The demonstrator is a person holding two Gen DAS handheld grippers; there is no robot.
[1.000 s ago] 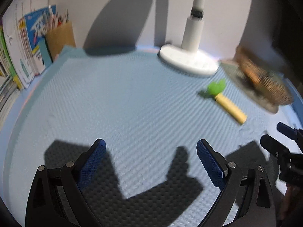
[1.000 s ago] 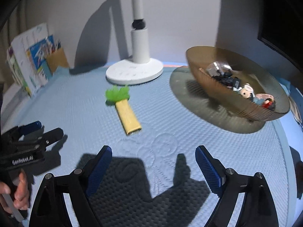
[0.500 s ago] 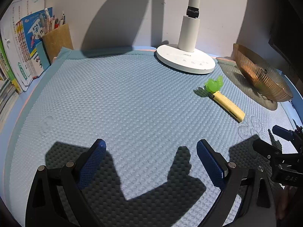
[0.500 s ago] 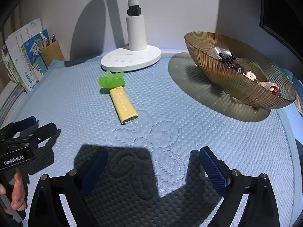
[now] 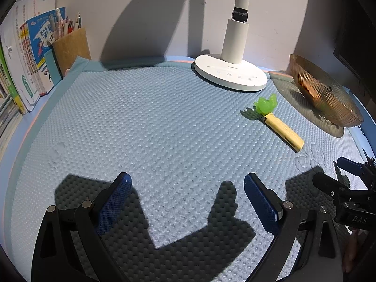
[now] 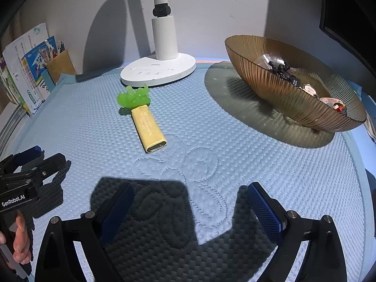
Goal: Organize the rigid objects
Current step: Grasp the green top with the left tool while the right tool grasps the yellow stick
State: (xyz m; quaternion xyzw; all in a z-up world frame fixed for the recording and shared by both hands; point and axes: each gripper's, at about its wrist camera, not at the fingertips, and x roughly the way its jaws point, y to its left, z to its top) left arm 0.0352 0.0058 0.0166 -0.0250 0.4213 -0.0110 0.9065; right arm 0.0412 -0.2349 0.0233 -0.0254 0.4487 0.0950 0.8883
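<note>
Right tool (image 6: 189,204) gapes empty; lamp (image 6: 162,68) beside yellow stick (image 6: 149,129).

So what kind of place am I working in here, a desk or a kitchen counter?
Most likely a study desk at home. A white desk lamp stands against the wall, books and a pen holder sit at the left, and a blue padded mat covers the surface.
</note>
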